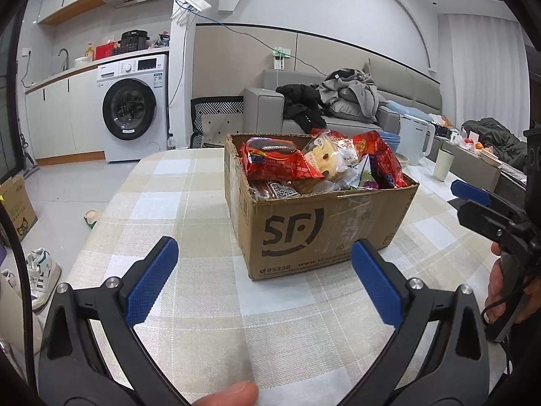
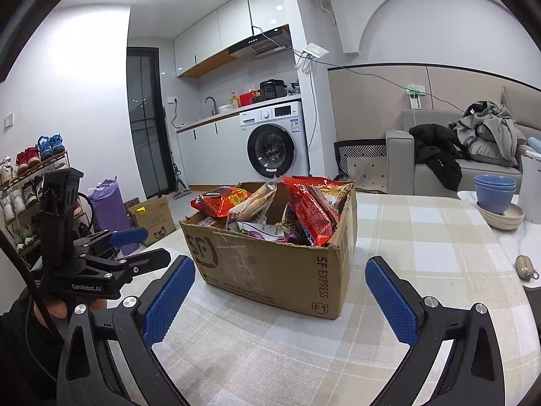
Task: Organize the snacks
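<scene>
An open brown cardboard box (image 1: pixel 321 230) marked SF stands on the checked tablecloth, also in the right wrist view (image 2: pixel 270 270). It is heaped with snack packets: red bags (image 1: pixel 274 162) (image 2: pixel 311 213), a pale bun pack (image 1: pixel 324 159), a brown biscuit pack (image 2: pixel 253 203). My left gripper (image 1: pixel 263 253) is open and empty, just in front of the box. My right gripper (image 2: pixel 280 274) is open and empty, facing the box corner. Each gripper shows at the edge of the other's view, the right one (image 1: pixel 480 203) and the left one (image 2: pixel 135 243).
Blue bowls on beige plates (image 2: pixel 497 199) and a small tan pouch (image 2: pixel 525 264) sit at the table's right. A white kettle (image 1: pixel 416 138) and a cup (image 1: pixel 444 165) stand behind the box. The checked tablecloth (image 1: pixel 162 209) spreads left of the box.
</scene>
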The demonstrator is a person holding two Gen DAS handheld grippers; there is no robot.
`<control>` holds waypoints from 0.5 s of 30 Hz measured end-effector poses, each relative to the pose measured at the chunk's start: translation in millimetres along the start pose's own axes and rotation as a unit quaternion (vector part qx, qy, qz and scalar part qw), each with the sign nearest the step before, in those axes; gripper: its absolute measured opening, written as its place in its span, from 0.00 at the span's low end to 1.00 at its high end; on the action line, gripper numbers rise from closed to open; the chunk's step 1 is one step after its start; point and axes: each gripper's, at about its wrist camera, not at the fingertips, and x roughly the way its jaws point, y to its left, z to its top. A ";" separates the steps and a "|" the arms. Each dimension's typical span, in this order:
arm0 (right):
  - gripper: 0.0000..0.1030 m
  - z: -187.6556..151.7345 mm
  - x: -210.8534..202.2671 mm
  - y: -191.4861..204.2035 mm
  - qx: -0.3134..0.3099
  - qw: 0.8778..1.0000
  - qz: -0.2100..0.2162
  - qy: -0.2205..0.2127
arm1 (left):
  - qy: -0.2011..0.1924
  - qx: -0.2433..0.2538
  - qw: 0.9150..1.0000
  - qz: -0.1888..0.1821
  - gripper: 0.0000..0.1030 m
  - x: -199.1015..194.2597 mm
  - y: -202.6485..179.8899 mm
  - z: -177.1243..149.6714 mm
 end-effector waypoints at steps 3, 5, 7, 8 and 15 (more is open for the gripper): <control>1.00 -1.2 -4.0 -0.4 -0.005 1.000 -0.003 -0.003 | -0.004 0.002 1.000 0.004 0.99 -1.4 0.2 -1.3; 1.00 -2.0 -5.1 -2.1 -0.003 1.000 -0.008 -0.003 | -0.007 0.005 1.000 0.009 0.99 -1.5 0.8 -2.6; 1.00 -3.0 -6.2 -4.2 0.001 1.000 -0.011 -0.004 | -0.009 0.006 1.000 0.011 0.99 -0.4 1.2 -3.8; 1.00 -3.1 -7.0 -5.3 0.002 1.000 -0.012 -0.005 | -0.009 0.006 1.000 0.011 0.99 -1.0 1.3 -4.3; 1.00 -3.6 -7.7 -6.8 0.000 1.000 -0.018 -0.005 | -0.011 0.002 1.000 0.008 0.99 -0.2 2.5 -6.9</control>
